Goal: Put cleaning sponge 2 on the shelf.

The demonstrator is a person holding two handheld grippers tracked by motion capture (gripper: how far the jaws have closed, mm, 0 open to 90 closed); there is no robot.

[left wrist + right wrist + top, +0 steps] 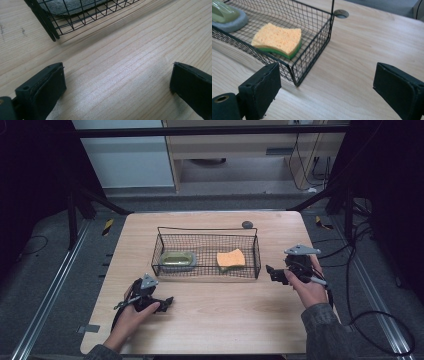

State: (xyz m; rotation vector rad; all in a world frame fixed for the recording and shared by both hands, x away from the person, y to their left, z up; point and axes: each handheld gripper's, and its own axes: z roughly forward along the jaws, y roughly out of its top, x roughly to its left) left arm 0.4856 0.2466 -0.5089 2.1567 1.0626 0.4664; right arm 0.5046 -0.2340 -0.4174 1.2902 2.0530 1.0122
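Observation:
A black wire basket (207,271) stands in the middle of the wooden table (215,320). Inside it lie an orange sponge with a green underside (230,258) on the right and a green-handled scrubber on a grey pad (176,260) on the left. My left gripper (167,303) rests low over the table in front of the basket's left end, open, nothing between its jaws. My right gripper (272,274) is just off the basket's right end, open and empty. In the right gripper view the sponge (277,40) and the basket corner (297,81) sit close ahead; the scrubber (227,15) is farther left.
A small round grey cable hole (247,224) lies in the table behind the basket, also seen in the right gripper view as a cable hole (341,13). Bare wood (120,75) stretches before the left jaws, with the basket's corner (53,35) ahead. Cables trail on the floor at right.

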